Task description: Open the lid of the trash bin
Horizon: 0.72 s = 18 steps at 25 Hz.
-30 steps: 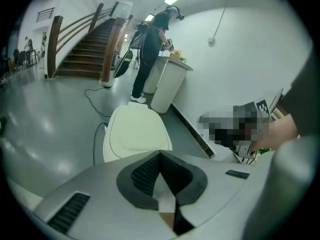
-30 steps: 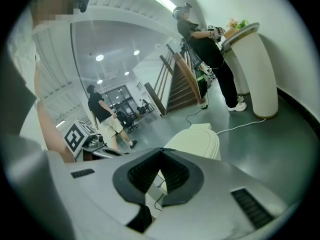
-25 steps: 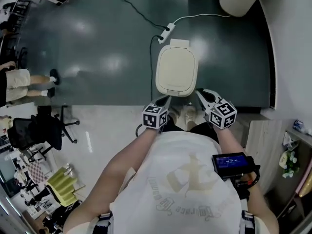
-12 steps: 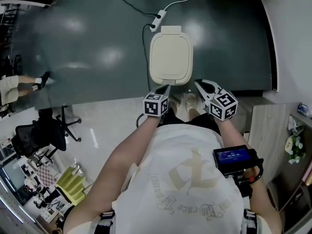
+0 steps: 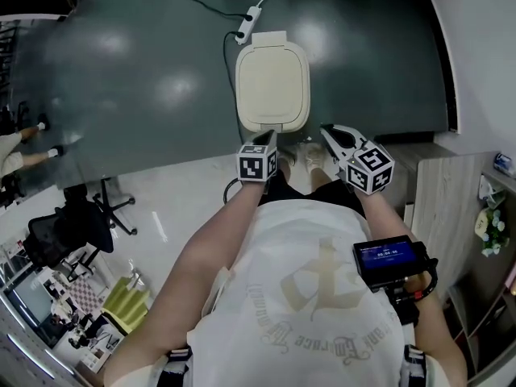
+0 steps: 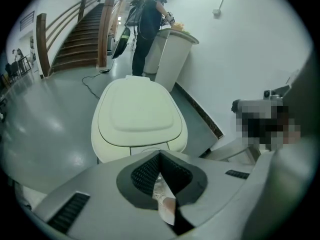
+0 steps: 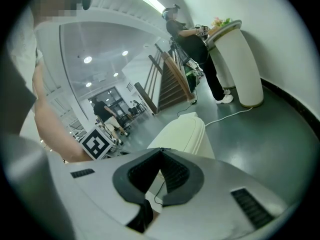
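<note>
Left fingers (image 6: 145, 176): pressed together at the tips, dark ribbed pads forming a closed V, nothing clamped between them. Right fingers (image 7: 176, 176): likewise closed tip to tip, empty.

Left gripper (image 6: 160, 155): aimed straight at the near side of the trash bin (image 6: 137, 116), tips just short of its front edge; contact not determinable from any view. Right gripper (image 7: 161, 151): held to the right of the bin, tips pointing past its right flank, clear of it. Marker cubes side by side in the head view, one ahead of each forearm, with the bin's near edge just beyond the gap between them.

Trash bin: cream, rounded-rectangular, standing on the dark green floor (image 5: 145, 95) close to that floor's near edge, where it meets the pale floor (image 5: 177, 208). Lid (image 5: 272, 79) down flat and closed, hinge tab on the far side.

Beyond the bin's far left corner: white power strip (image 5: 245, 19) with a cable trailing across the dark floor. At the far end of the floor in the left gripper view: tall white column (image 6: 172, 59), a person (image 6: 150, 24) standing at it, staircase (image 6: 75, 39) to the left. On the right forearm: small device with a lit screen (image 5: 387, 260). On the pale floor at the left: black office chair (image 5: 68, 228).
</note>
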{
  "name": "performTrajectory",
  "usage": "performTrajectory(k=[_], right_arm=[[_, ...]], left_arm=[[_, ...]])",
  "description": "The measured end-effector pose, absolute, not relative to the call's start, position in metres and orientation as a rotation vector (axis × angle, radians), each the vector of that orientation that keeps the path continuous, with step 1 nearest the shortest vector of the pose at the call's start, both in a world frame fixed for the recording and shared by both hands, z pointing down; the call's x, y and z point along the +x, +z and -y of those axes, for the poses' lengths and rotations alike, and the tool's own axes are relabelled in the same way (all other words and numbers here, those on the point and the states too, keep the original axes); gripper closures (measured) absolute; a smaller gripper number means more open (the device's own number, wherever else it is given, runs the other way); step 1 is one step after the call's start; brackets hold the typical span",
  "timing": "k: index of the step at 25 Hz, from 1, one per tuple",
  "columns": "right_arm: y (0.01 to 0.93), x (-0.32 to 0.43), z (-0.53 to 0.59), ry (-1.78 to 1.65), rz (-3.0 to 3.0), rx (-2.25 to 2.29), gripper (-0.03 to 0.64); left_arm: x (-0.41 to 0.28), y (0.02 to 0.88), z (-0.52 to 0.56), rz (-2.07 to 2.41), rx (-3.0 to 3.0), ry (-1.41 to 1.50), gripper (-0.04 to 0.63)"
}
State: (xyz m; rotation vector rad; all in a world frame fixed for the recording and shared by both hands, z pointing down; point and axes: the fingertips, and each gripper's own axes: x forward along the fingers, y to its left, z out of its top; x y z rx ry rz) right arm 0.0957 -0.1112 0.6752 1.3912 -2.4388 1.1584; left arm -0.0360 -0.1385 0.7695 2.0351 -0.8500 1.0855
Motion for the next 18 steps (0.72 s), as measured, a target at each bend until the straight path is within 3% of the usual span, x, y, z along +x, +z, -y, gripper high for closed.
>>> performTrajectory(k=[18], right_arm=[[0.6766,0.0931,0.1094,1.160,2.443,1.360,0.611]], left_arm=[[-0.0377,0.7741,0.1302,0.841,1.993,1.082,0.580]])
